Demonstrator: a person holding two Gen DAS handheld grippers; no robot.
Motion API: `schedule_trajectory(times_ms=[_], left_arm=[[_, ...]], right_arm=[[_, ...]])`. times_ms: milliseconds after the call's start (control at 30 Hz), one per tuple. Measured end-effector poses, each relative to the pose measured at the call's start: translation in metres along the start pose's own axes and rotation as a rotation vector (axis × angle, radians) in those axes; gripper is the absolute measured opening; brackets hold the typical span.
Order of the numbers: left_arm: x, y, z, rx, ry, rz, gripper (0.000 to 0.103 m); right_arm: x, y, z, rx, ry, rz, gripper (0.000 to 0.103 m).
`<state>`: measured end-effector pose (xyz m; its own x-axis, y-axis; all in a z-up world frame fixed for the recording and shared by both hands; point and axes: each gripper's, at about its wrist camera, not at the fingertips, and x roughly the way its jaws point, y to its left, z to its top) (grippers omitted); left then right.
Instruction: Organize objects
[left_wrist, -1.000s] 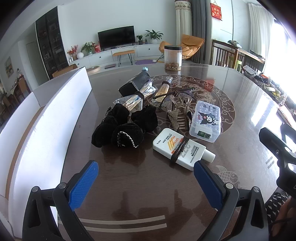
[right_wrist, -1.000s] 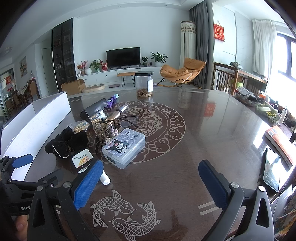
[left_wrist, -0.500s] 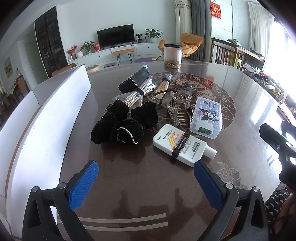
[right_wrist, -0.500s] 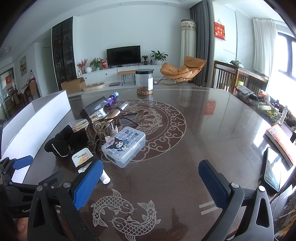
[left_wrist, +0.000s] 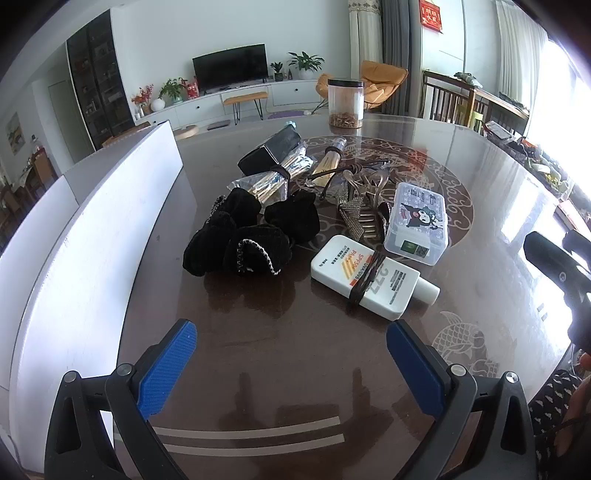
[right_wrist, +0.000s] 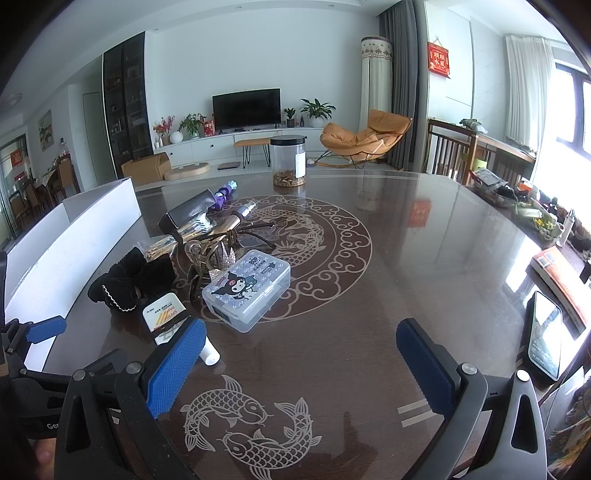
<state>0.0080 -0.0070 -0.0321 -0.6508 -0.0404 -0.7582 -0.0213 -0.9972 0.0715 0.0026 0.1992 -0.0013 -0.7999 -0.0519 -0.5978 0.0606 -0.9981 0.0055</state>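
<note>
A pile of objects lies on the dark round table (left_wrist: 280, 343): a white bottle (left_wrist: 369, 277) with a hair band around it, black scrunchies (left_wrist: 251, 236), a clear cartoon-print box (left_wrist: 419, 221), glittery hair clips (left_wrist: 360, 210), wrapped brush bundles (left_wrist: 269, 181) and a black case (left_wrist: 269, 153). My left gripper (left_wrist: 291, 363) hovers open just in front of the bottle and scrunchies. My right gripper (right_wrist: 299, 365) is open over the fish inlay, with the cartoon box (right_wrist: 245, 290) and white bottle (right_wrist: 166, 314) ahead of its left finger.
A long white open box (left_wrist: 85, 236) runs along the table's left side. A clear jar (right_wrist: 288, 160) with a black lid stands at the far edge. A phone (right_wrist: 543, 343) and a book (right_wrist: 561, 280) lie at the right rim.
Both grippers have edged slightly forward toward the pile, so the objects look a little nearer. Nothing on the table has moved.
</note>
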Motion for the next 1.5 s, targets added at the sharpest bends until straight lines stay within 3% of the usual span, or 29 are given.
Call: schedule_trajectory(times_ms=[567, 1333, 1500], left_arm=[[0.017, 0.009, -0.013, -0.007, 0.069, 0.003, 0.103], [0.040, 0.012, -0.019, 0.008, 0.140, 0.007, 0.103], [0.041, 0.017, -0.022, 0.002, 0.139, -0.008, 0.103]], right_arm=[[0.016, -0.014, -0.001, 0.071, 0.081, 0.029, 0.103], [0.031, 0.007, -0.002, -0.028, 0.152, 0.029, 0.103], [0.035, 0.018, -0.003, -0.081, 0.183, 0.112, 0.103]])
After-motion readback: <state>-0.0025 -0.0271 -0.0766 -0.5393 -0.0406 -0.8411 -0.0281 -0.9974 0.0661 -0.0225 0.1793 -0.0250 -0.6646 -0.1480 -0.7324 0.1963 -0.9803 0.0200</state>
